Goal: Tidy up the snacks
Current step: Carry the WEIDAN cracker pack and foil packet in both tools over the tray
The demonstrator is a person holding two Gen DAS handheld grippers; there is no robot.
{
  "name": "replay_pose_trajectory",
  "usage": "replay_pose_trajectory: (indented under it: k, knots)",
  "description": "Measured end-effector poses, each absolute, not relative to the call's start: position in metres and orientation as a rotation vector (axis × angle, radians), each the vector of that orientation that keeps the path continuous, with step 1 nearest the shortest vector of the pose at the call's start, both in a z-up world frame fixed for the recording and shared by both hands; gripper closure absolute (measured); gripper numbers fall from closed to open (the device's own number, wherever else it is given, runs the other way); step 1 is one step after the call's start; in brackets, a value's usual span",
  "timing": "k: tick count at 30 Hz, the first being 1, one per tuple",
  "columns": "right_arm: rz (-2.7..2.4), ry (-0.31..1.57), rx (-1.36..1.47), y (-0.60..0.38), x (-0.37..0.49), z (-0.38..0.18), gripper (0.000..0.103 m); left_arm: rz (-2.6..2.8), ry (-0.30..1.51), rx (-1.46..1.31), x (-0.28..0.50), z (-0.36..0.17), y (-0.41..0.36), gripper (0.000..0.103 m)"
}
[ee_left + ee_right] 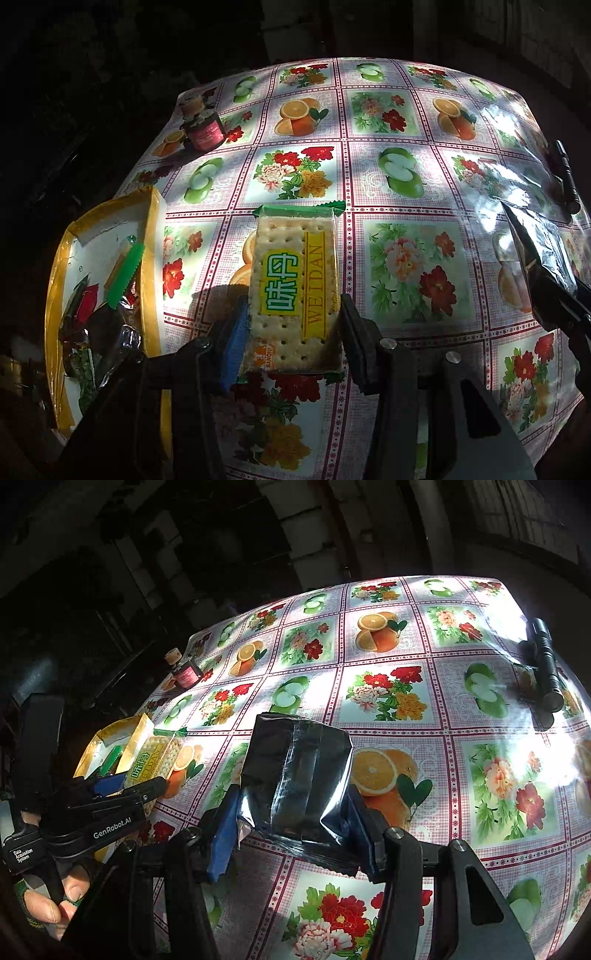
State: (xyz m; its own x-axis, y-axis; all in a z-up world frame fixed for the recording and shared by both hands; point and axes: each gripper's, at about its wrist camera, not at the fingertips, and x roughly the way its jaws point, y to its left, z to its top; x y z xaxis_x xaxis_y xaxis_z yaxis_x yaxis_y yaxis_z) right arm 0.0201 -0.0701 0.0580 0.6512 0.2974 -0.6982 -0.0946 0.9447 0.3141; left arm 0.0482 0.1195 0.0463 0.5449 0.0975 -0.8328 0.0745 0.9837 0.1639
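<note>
We see a cracker packet [295, 291], clear wrap with green sealed ends and a yellow-green label, held lengthwise off the tabletop just right of the yellow-rimmed box [149, 258]. That box holds other snack wrappers [110, 291], one with a green serrated edge. A dark, shiny foil pouch [299, 786], creased and upright, is held well to the right of the box.

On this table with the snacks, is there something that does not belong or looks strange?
Yes. A black flashlight lies at the right edge of the table, and a small dark bottle stands at the far left edge. Neither is a snack. Inside the yellow box the packets lie jumbled.
</note>
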Motion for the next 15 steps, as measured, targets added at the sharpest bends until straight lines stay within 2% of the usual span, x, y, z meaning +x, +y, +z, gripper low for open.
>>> replay_pose_trajectory:
  k: [15]
  knots:
    - [0.374, 0.820, 0.232, -0.016, -0.005, 0.073, 0.049, 0.107, 0.926, 0.145, -0.002, 0.075, 0.175, 0.054]
